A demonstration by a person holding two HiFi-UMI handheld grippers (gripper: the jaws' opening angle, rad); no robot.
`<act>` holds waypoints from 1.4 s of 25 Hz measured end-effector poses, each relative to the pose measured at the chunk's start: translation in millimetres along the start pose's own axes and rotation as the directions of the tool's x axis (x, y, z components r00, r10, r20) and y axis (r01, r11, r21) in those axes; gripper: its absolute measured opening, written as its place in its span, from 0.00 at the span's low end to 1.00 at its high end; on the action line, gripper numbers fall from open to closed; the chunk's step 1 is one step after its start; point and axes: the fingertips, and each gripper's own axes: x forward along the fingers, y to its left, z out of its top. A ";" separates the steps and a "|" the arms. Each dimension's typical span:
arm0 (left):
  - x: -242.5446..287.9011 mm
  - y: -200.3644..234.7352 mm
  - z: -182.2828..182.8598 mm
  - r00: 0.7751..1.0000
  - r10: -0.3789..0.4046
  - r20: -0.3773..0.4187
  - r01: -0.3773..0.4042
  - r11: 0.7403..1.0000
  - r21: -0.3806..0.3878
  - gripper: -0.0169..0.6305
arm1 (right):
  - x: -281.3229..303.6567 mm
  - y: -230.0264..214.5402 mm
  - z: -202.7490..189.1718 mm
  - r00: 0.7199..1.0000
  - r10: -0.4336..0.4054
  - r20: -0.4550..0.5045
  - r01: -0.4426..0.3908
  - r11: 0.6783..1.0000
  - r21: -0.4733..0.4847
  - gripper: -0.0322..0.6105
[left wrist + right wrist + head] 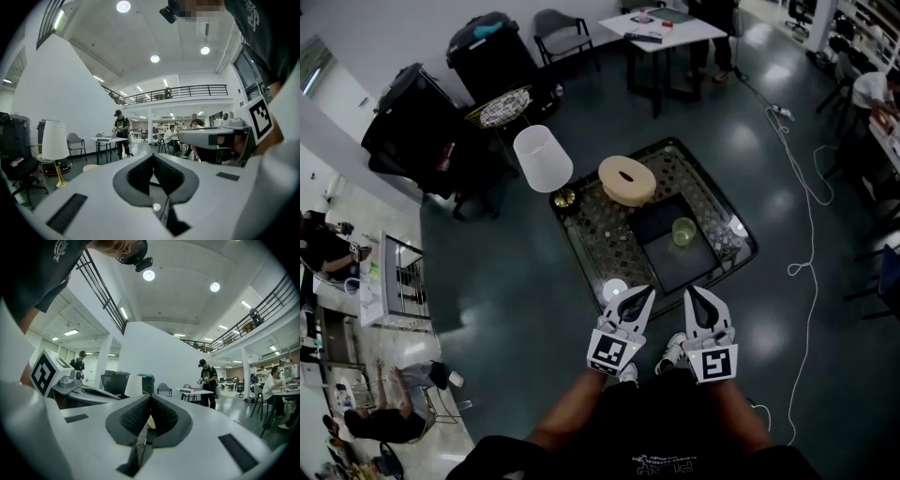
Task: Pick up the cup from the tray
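In the head view a translucent green cup (683, 231) stands on a dark tray (661, 270) that lies on a low patterned table (588, 246). Both grippers hover side by side close to my body, short of the table's near edge and well apart from the cup. The left gripper (643, 292) is shut with nothing in it. The right gripper (697, 292) is also shut and empty. Each gripper view looks out level across the room, so neither shows the cup: left gripper (153, 155), right gripper (150, 397).
A round beige block with a slot (627, 180) sits on the table's far corner. A white lamp shade (543, 157) stands left of it. A small white round object (615, 289) lies near the left gripper. A cable (807, 216) runs along the floor at right. People, chairs and desks ring the room.
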 end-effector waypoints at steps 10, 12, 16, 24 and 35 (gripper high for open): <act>60.2 -1.2 -3.5 0.998 0.043 -0.045 -0.043 0.999 -0.003 0.04 | 19.8 -61.1 -15.4 0.999 0.040 0.001 -0.040 0.999 0.036 0.06; 67.4 -2.7 -5.0 0.997 0.046 -0.055 -0.046 0.999 0.000 0.04 | 22.7 -69.1 -18.3 0.999 0.049 -0.007 -0.049 0.998 0.041 0.06; 82.6 -2.0 -9.0 0.998 0.028 -0.058 -0.029 1.000 -0.005 0.04 | 31.4 -82.6 -24.0 0.999 0.047 -0.009 -0.046 0.997 0.057 0.06; 107.8 14.2 -23.5 0.997 -0.058 -0.045 0.056 0.998 -0.037 0.04 | 54.8 -90.6 -38.4 0.999 0.000 -0.035 0.001 0.999 0.052 0.06; 142.0 27.8 -54.9 0.989 -0.128 -0.075 0.125 0.991 -0.040 0.05 | 69.5 -103.4 -66.5 0.990 -0.097 -0.100 0.104 0.992 0.072 0.06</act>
